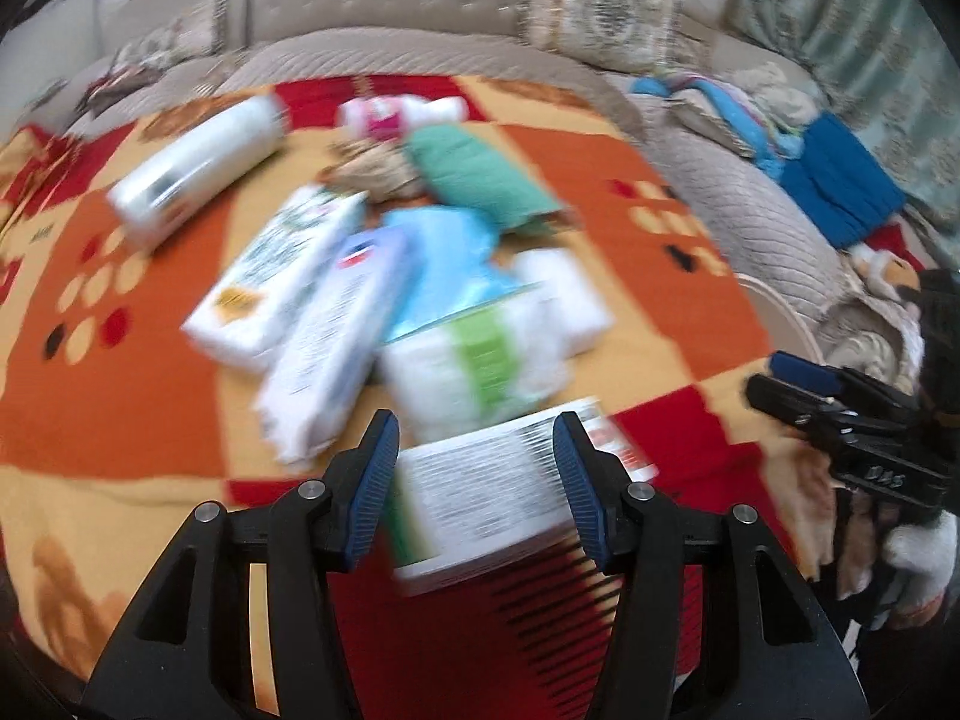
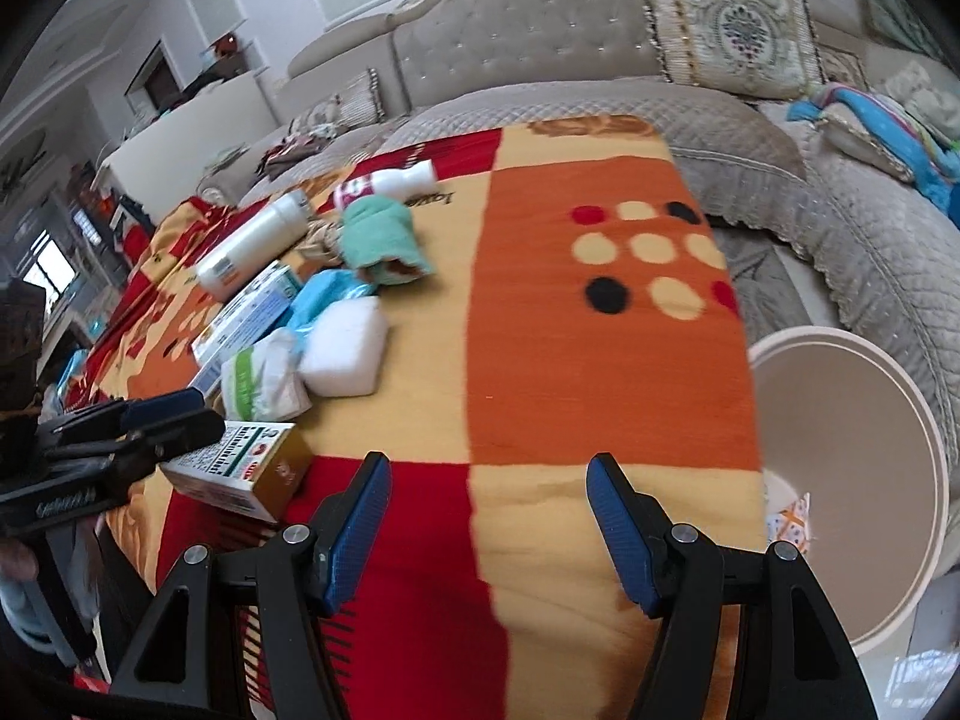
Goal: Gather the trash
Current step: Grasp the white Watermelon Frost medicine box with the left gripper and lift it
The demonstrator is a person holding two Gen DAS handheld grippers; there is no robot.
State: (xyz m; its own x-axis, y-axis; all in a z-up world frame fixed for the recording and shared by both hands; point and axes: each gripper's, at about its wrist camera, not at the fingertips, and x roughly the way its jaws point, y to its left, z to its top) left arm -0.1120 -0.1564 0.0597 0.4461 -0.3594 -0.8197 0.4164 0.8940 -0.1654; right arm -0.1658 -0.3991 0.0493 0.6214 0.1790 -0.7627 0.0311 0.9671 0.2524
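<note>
A pile of trash lies on the patterned blanket (image 2: 600, 360): a printed carton (image 1: 498, 492), a white bottle (image 1: 198, 168), flat boxes (image 1: 282, 282), a green-banded white pack (image 1: 474, 360), a white block (image 2: 348, 348), a blue bag (image 1: 444, 264), a green cloth (image 2: 381, 237) and a small pink-labelled bottle (image 2: 390, 180). My left gripper (image 1: 477, 462) is open, its blue pads either side of the printed carton (image 2: 240, 465), not closed on it. My right gripper (image 2: 489, 510) is open and empty above the blanket. A beige trash bin (image 2: 852, 468) stands to its right.
A grey quilted sofa (image 2: 870, 252) with patterned cushions (image 2: 732, 30) wraps around the back and right. Blue and multicoloured cloths (image 1: 828, 180) lie on it. Some paper sits inside the bin. Each gripper shows at the edge of the other's view.
</note>
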